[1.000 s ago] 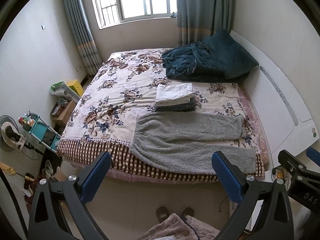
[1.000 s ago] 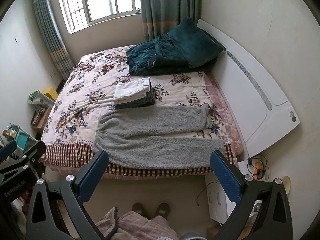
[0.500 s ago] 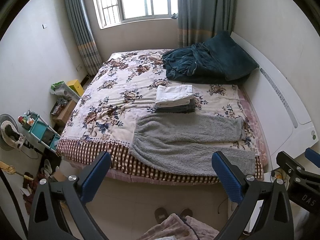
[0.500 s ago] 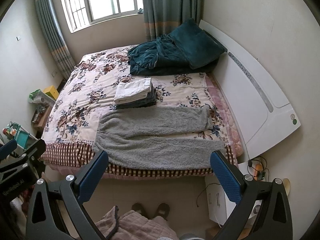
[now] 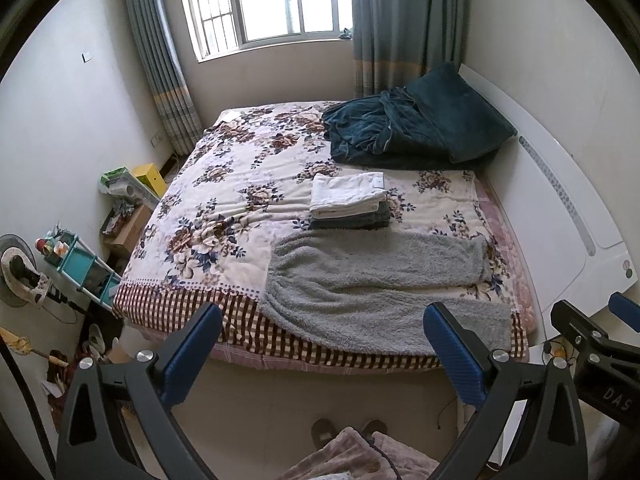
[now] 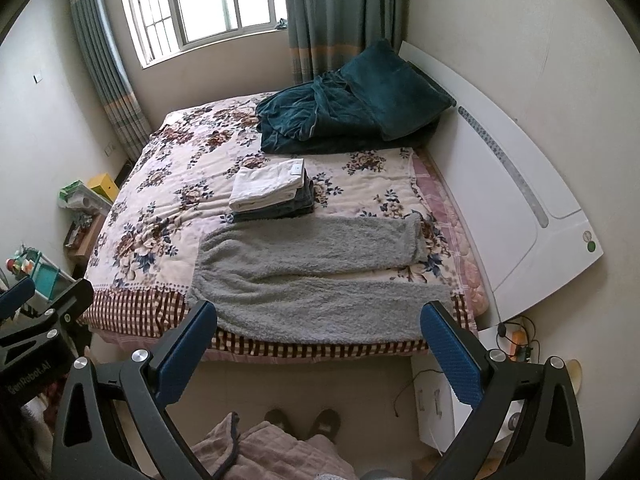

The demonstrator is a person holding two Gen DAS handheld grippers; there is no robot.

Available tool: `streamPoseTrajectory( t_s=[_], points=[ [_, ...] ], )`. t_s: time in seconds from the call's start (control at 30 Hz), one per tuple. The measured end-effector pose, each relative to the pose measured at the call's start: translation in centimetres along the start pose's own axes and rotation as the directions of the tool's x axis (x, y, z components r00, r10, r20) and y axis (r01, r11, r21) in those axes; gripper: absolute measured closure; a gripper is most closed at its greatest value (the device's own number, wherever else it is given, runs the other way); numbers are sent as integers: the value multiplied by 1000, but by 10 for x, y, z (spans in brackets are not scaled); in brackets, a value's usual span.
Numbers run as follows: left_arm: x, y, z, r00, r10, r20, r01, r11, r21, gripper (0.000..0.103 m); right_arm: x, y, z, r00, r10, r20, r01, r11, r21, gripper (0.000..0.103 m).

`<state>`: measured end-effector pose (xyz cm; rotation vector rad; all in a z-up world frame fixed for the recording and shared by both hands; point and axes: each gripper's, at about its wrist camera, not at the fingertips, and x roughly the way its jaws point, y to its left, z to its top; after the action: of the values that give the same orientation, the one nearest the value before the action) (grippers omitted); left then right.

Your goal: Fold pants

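Note:
Grey fleece pants (image 5: 372,284) lie spread flat along the near edge of the floral bed (image 5: 224,208), waistband to the left, both legs running right. They also show in the right wrist view (image 6: 316,276). My left gripper (image 5: 324,344) is open and empty, held above the floor in front of the bed. My right gripper (image 6: 320,344) is open and empty too, held beside it at about the same distance from the pants. Neither touches the pants.
A stack of folded clothes (image 5: 348,202), white on top, sits just behind the pants. A dark teal blanket and pillow (image 5: 412,128) lie by the white headboard (image 5: 560,216). Boxes, a small cart (image 5: 80,264) and a fan stand left of the bed. Slippered feet (image 6: 304,420) stand on the floor.
Both grippers have drifted slightly; the view of the bed has shifted a little downward. The pants have not moved and both grippers stay open.

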<state>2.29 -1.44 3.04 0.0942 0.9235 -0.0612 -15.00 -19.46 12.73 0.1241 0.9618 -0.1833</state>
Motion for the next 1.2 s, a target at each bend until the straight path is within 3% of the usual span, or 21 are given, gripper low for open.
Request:
streamPoseTrajectory(
  t_s=[0.4, 0.63, 0.77, 0.9, 1.03, 1.2],
  points=[
    [8, -2, 0, 1000, -9, -13, 9, 1000, -3, 0, 2, 3, 0, 1000, -4, 0, 4, 1000, 4, 0],
    [58, 0, 10, 999, -35, -34, 35, 999, 12, 0, 31, 7, -1, 999, -47, 17, 46, 996, 70, 0],
    [93, -2, 10, 998, -45, -47, 46, 998, 31, 0, 71, -1, 3, 994, -111, 17, 108, 985, 135, 0],
    [148, -18, 12, 995, -40, -91, 44, 998, 44, 0, 130, -19, 9, 987, -155, -36, 159, 971, 178, 0],
    [208, -46, 16, 987, -18, -159, 25, 999, 38, 0, 202, -51, 22, 982, -153, -110, 172, 965, 200, 0],
    [279, -95, 26, 975, 41, -217, -33, 999, 42, 0, 310, -113, 45, 975, -94, -203, 141, 962, 232, 0]
  ],
)
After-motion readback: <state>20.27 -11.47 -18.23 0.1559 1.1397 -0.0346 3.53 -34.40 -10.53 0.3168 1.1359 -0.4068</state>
